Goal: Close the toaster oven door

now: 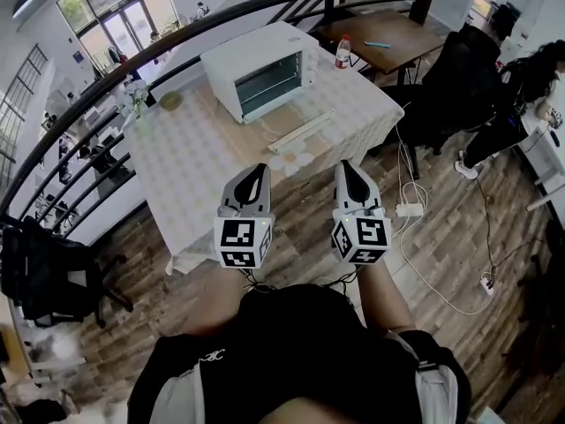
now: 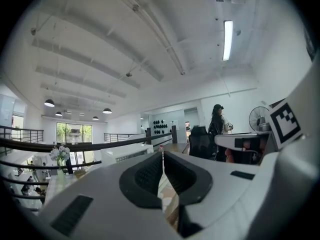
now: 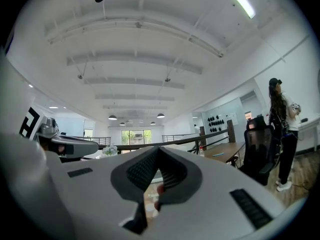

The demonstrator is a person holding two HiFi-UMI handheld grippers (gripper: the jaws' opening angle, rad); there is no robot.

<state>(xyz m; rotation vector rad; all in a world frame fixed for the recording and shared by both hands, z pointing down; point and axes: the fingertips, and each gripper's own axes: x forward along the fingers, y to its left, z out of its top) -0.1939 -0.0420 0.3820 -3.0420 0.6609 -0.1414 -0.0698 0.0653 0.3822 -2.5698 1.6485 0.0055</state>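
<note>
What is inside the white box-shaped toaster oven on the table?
The white box-shaped toaster oven looks open at the front. Inside, the head view shows a dark cavity with thin wire rack bars; no food is visible. The top of the cavity is covered by the oven's roof.

The toaster oven (image 1: 260, 79), upper middle of the head view, had a smooth white shell that looked like painted metal. The tablecloth (image 1: 203, 166) under it was matt, pale, patterned cloth, hanging in soft folds at its edges. The floor (image 1: 441, 237) at the right was brown wood plank with a faint sheen, and the side table (image 1: 388, 34) at upper right was smooth brown wood. The left gripper (image 1: 255, 173) and right gripper (image 1: 346, 168) had matt light-grey plastic shells. Their pads (image 2: 150, 174) were black and finely ribbed.
</note>
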